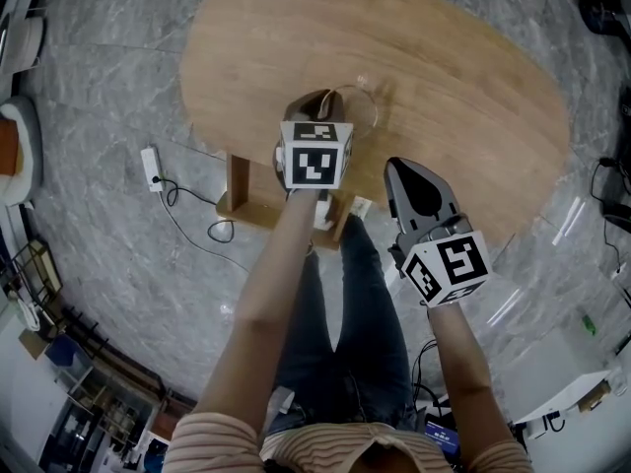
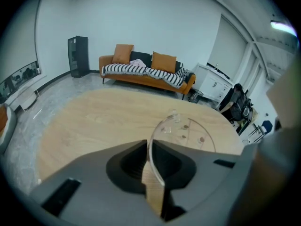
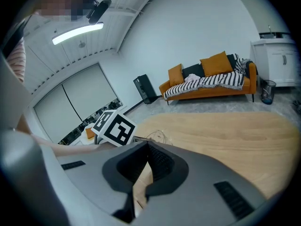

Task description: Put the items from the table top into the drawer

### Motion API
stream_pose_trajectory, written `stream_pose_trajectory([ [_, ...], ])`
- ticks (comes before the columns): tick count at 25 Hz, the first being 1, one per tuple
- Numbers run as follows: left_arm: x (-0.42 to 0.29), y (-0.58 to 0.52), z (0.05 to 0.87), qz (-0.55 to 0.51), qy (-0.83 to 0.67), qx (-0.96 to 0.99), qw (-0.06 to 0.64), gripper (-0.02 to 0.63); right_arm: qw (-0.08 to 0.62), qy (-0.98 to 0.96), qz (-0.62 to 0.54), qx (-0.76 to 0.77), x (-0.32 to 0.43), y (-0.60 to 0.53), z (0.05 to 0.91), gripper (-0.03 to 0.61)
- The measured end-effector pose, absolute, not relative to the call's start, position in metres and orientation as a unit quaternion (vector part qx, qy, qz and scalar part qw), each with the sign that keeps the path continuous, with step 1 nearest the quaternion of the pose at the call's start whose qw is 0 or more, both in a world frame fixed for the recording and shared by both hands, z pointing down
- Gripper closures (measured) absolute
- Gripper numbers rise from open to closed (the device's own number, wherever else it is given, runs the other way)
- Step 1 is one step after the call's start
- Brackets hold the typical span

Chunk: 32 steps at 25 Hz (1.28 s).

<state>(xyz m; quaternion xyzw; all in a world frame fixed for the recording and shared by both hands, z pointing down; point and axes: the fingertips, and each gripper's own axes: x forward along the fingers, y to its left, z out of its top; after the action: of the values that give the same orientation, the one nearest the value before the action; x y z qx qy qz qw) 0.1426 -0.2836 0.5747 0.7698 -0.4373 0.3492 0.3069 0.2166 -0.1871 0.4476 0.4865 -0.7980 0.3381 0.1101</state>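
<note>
Clear and thin-walled, glass or hard plastic I cannot say which, the round dish [image 1: 353, 106] sits over the oval wooden tabletop [image 1: 463, 77] close to its near edge, somewhat left of the middle of that edge. It is the only item showing on the wood. The left gripper [image 1: 317, 101] has its jaws pinched on the near rim of the dish, and in the left gripper view the rim runs as a fine curved line straight down between the pads. The gripped side looks tipped up, but I cannot tell whether the far rim rests on the wood. The right gripper [image 1: 401, 166] hangs just off the near edge, to the right, its jaws pressed together on nothing. I judge the dish to be light and stiff, but slick and possibly breakable. A pinch on one edge lets it swing or slide out, so the grip wants to be deep over the rim, with the dish kept near level and carried slowly. A firmer squeeze risks cracking it if it is glass. No drawer can be made out in any view.
</note>
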Motion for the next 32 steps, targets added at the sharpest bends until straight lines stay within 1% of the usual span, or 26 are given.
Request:
stream_pose_trajectory([
  [7, 0.102, -0.284, 0.521, 0.319, -0.46, 0.777, 0.289, 0.575, 0.106, -0.803, 0.33, 0.485, 0.191, -0.179, 0.427, 0.571],
  [17, 0.001, -0.255, 0.464, 0.293, -0.484, 0.775, 0.28, 0.575, 0.099, -0.817, 0.316, 0.472, 0.113, -0.163, 0.395, 0.571],
  [25, -0.079, -0.205, 0.458, 0.299, -0.489, 0.769, 0.284, 0.575, 0.097, -0.816, 0.312, 0.477, 0.052, -0.136, 0.388, 0.571],
  [32, -0.126, -0.153, 0.478, 0.311, -0.479, 0.765, 0.298, 0.575, 0.109, -0.808, 0.32, 0.482, 0.013, -0.101, 0.399, 0.571],
])
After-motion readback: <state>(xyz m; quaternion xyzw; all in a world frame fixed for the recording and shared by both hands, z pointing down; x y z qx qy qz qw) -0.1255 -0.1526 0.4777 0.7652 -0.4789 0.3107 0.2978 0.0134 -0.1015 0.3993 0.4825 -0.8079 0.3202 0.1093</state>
